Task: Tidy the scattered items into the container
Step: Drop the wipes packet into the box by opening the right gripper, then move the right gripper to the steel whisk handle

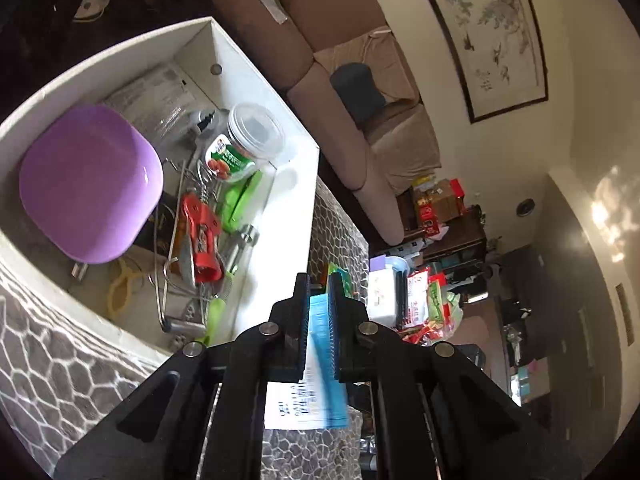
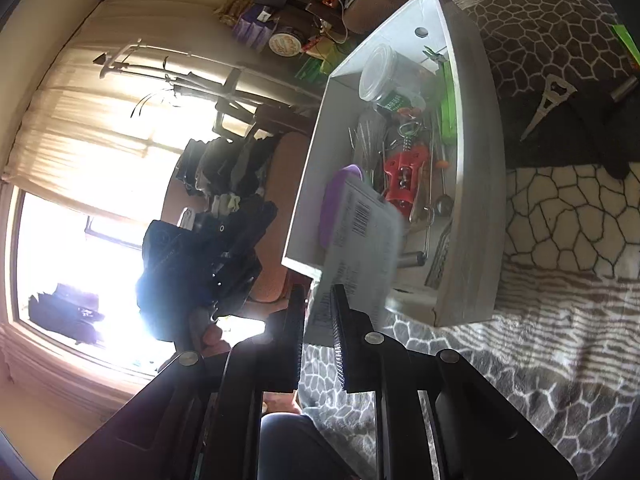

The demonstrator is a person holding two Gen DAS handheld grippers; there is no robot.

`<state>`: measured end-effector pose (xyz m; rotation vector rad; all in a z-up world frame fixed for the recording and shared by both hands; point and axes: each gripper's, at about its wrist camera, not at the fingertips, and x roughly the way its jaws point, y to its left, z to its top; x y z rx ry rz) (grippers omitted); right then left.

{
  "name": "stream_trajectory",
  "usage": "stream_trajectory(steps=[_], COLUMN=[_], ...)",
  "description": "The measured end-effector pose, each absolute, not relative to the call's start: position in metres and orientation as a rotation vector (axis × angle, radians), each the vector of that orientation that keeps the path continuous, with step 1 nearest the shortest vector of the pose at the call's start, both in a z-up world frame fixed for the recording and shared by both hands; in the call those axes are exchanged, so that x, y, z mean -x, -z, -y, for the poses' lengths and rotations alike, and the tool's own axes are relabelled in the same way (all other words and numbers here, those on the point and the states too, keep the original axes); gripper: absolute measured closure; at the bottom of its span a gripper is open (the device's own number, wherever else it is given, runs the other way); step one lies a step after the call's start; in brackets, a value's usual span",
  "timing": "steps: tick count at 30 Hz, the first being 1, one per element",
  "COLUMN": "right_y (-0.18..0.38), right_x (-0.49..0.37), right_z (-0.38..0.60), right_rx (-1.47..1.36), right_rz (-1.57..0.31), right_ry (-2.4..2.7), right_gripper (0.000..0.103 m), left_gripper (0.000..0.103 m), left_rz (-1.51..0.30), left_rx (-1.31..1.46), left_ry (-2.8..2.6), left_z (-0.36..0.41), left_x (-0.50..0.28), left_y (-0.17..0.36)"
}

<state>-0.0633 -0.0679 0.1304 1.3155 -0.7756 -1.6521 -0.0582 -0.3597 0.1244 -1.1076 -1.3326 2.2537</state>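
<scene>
My left gripper (image 1: 318, 284) is shut on a blue and white packet (image 1: 318, 320), just right of the white box (image 1: 256, 92). The box holds a purple plate (image 1: 88, 184), a clear jar (image 1: 244, 140), a red corkscrew (image 1: 202, 236) and several utensils. In the right wrist view my right gripper (image 2: 318, 292) hovers by the near corner of the box (image 2: 476, 184). Its jaws stand slightly apart. A blurred white packet with a barcode (image 2: 360, 240) sits loose between them and leans over the plate (image 2: 340, 196). A metal bottle opener (image 2: 548, 104) lies on the blanket beyond the box.
The box rests on a grey stone-patterned blanket (image 1: 48, 360). A brown sofa (image 1: 340, 80) stands behind it, and a low table with snack packets (image 1: 420, 300) lies right of my left gripper. The person's other hand (image 2: 212, 336) shows against a bright window.
</scene>
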Motion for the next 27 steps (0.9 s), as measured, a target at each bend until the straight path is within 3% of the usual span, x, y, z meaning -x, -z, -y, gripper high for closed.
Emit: stream_trajectory(steps=[6,8,10,11,13,15,17,23,27], right_y=[-0.129,-0.136,-0.138,-0.137,-0.143,-0.152,-0.16,-0.17,-0.172], right_x=[0.099,0.104,0.105,0.106,0.107,0.104,0.101,0.094,0.091], right_z=[0.114,0.117,0.122,0.125,0.129,0.124,0.113,0.045,-0.024], right_rx=[-1.351,-1.349,-1.403,-1.43,-1.432,-1.401,-1.376,-1.376,-1.393], right_rz=[0.701,0.587,0.422,0.346,0.241,0.221,0.233,0.325,0.403], right_ry=[1.72,1.779,1.867,1.907,1.953,1.977,1.99,2.07,2.164], right_gripper=[0.089,0.087,0.059,0.056,0.055,0.055,0.055,0.043,0.023], left_gripper=[0.095,0.095,0.095,0.092,0.077,0.04,0.025,0.002,0.0], left_rz=[1.208,1.142,1.127,1.142,1.172,1.17,1.123,1.003,0.959], left_rx=[1.186,1.22,1.245,1.253,1.258,1.265,1.292,1.312,1.31], left_ry=[-2.313,-2.329,-2.321,-2.306,-2.279,-2.268,-2.294,-2.3,-2.266], left_z=[0.384,0.377,0.372,0.369,0.364,0.354,0.341,0.287,0.246], left_x=[0.061,0.056,0.054,0.053,0.05,0.05,0.049,0.05,0.053], left_y=[-0.127,-0.12,-0.109,-0.104,-0.096,-0.093,-0.095,-0.111,-0.124])
